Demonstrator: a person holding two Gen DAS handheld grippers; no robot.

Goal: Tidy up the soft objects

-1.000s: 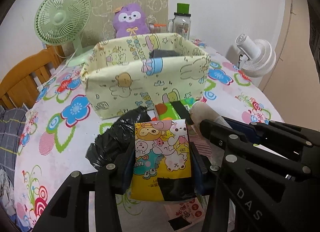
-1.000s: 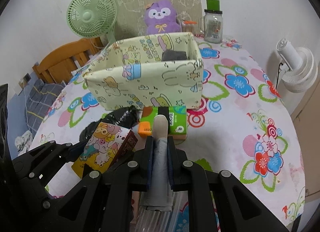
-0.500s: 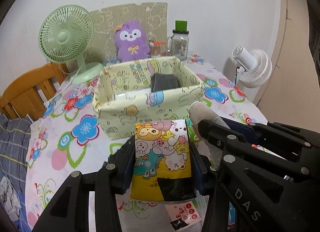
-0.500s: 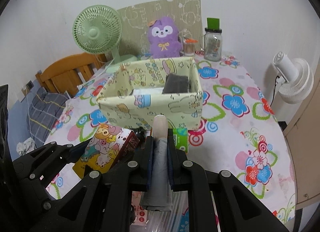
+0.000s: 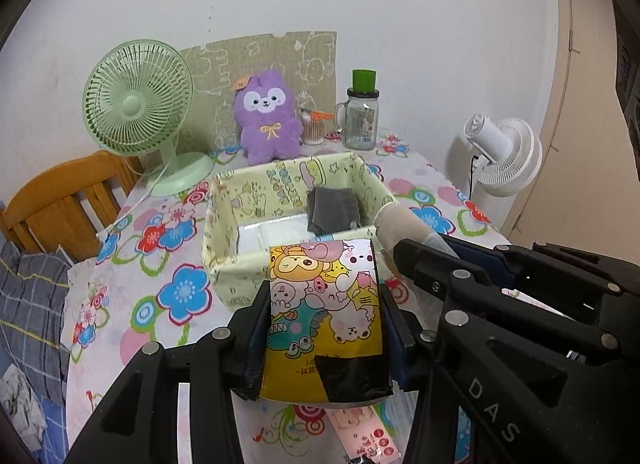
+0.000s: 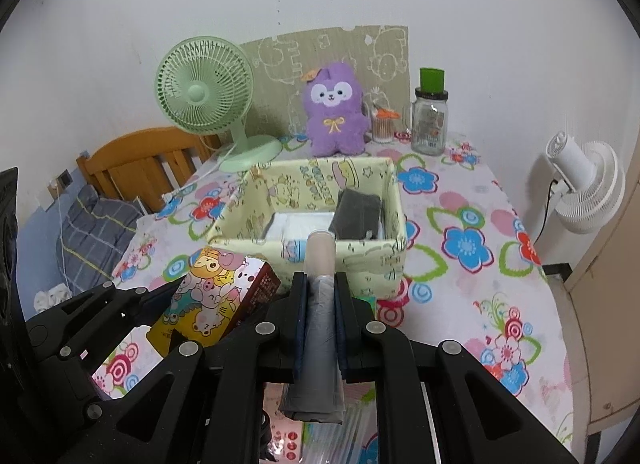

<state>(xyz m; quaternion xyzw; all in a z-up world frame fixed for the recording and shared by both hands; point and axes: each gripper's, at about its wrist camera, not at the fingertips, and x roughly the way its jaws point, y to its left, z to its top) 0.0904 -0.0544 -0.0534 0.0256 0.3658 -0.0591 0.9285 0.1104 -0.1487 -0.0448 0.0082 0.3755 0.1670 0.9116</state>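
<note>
On the right gripper (image 5: 404, 260), "DAS" reads in white.

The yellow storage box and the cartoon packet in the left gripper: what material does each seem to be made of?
Storage box: probably coated fabric or thin plastic sheet; its printed walls sag and crease softly.
Cartoon packet: likely glossy plastic film; light reflects from its top edge, and the left gripper pinches its sides without crushing it.
</note>
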